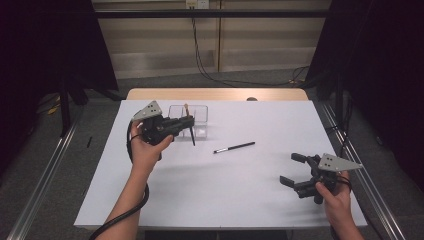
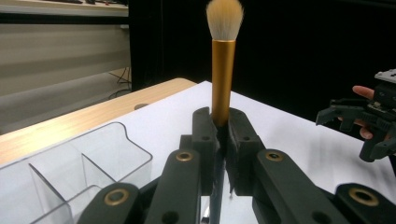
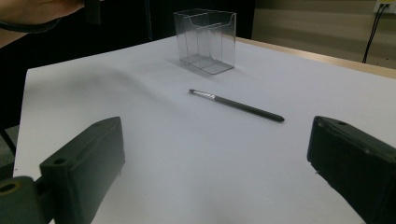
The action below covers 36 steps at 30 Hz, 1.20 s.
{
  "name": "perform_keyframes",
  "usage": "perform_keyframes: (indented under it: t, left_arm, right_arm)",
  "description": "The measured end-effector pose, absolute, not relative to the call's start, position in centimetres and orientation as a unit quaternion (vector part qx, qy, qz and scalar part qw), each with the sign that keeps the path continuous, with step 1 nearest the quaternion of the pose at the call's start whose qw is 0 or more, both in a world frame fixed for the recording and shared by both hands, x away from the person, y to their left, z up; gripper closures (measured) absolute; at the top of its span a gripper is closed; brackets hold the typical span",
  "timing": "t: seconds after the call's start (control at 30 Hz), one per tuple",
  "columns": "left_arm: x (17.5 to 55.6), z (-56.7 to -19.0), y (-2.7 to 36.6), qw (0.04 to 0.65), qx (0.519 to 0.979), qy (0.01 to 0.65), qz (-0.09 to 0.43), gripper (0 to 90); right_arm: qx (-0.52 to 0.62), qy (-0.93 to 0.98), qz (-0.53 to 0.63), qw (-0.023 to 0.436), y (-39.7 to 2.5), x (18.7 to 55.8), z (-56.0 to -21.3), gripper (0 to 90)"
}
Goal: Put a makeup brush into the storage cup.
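My left gripper (image 1: 190, 121) is shut on a makeup brush (image 2: 223, 60) with a gold ferrule and pale bristles, held upright above the table just beside a clear plastic organizer (image 1: 188, 120). The brush's dark handle (image 1: 192, 136) hangs below the jaws. In the left gripper view the organizer (image 2: 70, 172) lies low at the left of the jaws. A thin black brush (image 1: 234, 147) lies flat on the white sheet near the middle; in the right gripper view this thin brush (image 3: 238, 106) lies ahead of the organizer (image 3: 205, 39). My right gripper (image 1: 293, 169) stands open at the near right with nothing between its jaws.
A white sheet (image 1: 250, 190) covers the table, with a wooden strip (image 1: 215, 94) along the far edge. Dark curtains flank both sides and cables (image 1: 200, 60) hang down the back wall. Metal rails (image 1: 45, 170) run along the floor beside the table.
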<state>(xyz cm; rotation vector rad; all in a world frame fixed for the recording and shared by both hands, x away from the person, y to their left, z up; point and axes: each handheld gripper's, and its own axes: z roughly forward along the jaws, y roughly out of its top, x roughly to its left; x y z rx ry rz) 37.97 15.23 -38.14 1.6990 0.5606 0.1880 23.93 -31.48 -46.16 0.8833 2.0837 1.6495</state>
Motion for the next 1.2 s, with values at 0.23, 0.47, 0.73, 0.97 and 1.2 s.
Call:
perform_keyframes:
  t: [0.23,0.47,0.73,0.97,1.2]
  left_arm:
    - [38.4,-37.5,15.6,0.618,0.74,0.25,0.089,83.6]
    - [38.8,-37.0,15.9,0.616,0.74,0.253,0.093,83.6]
    - [39.3,-36.6,16.2,0.613,0.738,0.263,0.103,83.6]
    - [39.8,-36.0,16.5,0.607,0.74,0.268,0.111,83.6]
    - [40.3,-35.5,16.9,0.604,0.74,0.274,0.117,83.6]
  right_arm:
    - [0.312,0.731,0.583,0.172,-31.7,23.9,-46.1,3.6]
    - [0.311,0.729,0.584,0.172,-31.8,23.9,-46.1,3.5]
    - [0.311,0.729,0.585,0.17,-31.8,23.9,-46.1,3.4]
    - [0.31,0.729,0.585,0.171,-31.8,23.9,-46.1,3.3]
    - [0.31,0.728,0.588,0.169,-31.8,24.0,-46.1,3.2]
